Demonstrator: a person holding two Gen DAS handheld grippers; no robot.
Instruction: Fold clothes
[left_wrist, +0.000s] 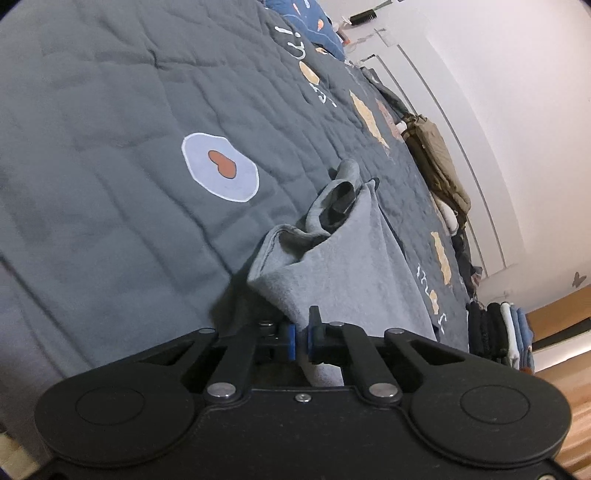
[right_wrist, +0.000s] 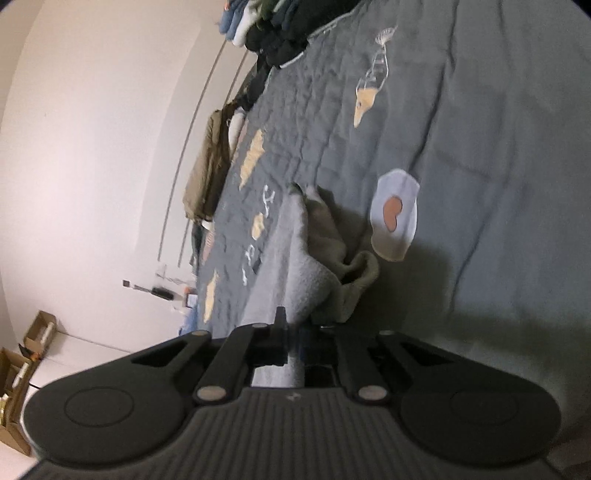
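Left wrist view: dark grey quilt (left_wrist: 110, 147) fills frame, grey garment (left_wrist: 343, 258) bunched on it from centre toward 6 o'clock, left gripper (left_wrist: 301, 338) and right gripper (right_wrist: 293, 341) each clamped on its near edge.

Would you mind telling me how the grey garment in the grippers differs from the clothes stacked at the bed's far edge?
The grey garment is a single piece, while the stack holds several pieces in black, white and blue. The garment lies loose and rumpled, with an edge pinched by the left gripper and the right gripper; the stack is neatly folded and untouched. Both rest on the grey quilt.
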